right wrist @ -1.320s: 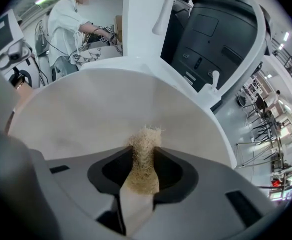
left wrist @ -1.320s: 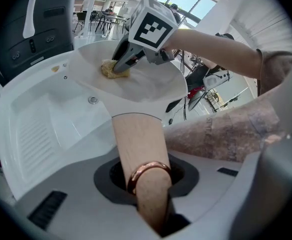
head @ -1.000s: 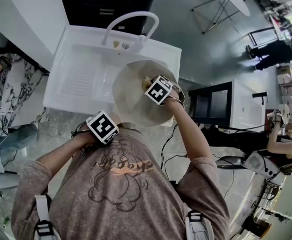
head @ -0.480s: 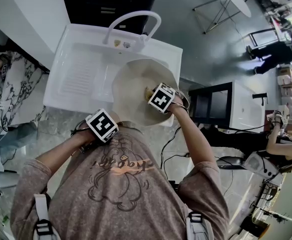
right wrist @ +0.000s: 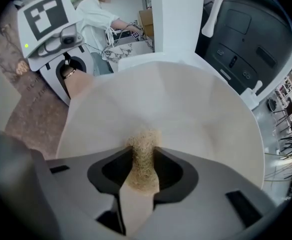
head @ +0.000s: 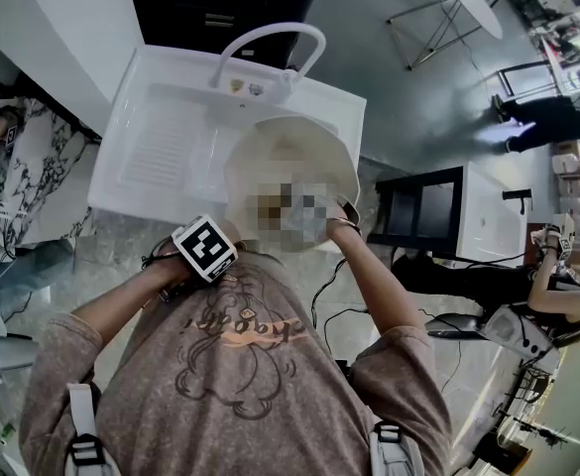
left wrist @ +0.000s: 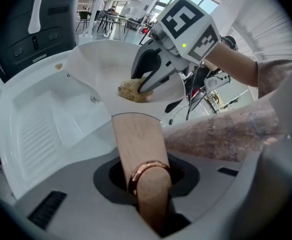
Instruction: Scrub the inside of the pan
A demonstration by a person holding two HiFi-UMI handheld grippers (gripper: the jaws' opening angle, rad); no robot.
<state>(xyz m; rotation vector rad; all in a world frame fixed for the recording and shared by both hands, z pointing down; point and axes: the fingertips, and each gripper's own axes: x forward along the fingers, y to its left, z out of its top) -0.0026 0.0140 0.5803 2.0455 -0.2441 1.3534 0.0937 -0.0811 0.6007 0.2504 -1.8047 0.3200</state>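
A cream pan is held tilted over the white sink. Its wooden handle, with a copper ring, is clamped in my left gripper, whose marker cube shows at the sink's near edge. My right gripper is shut on a tan scrubbing pad that presses against the pan's inside. In the left gripper view the right gripper holds the pad low in the pan. A mosaic patch covers the right gripper in the head view.
A curved white faucet stands at the sink's back, with the ribbed drainboard on the left. A marbled counter runs along the near side. A dark cabinet is at the right. Other people stand at the far left and right.
My right gripper has slid the pad from the pan's far right toward its near side. The left gripper and the pan have hardly moved.
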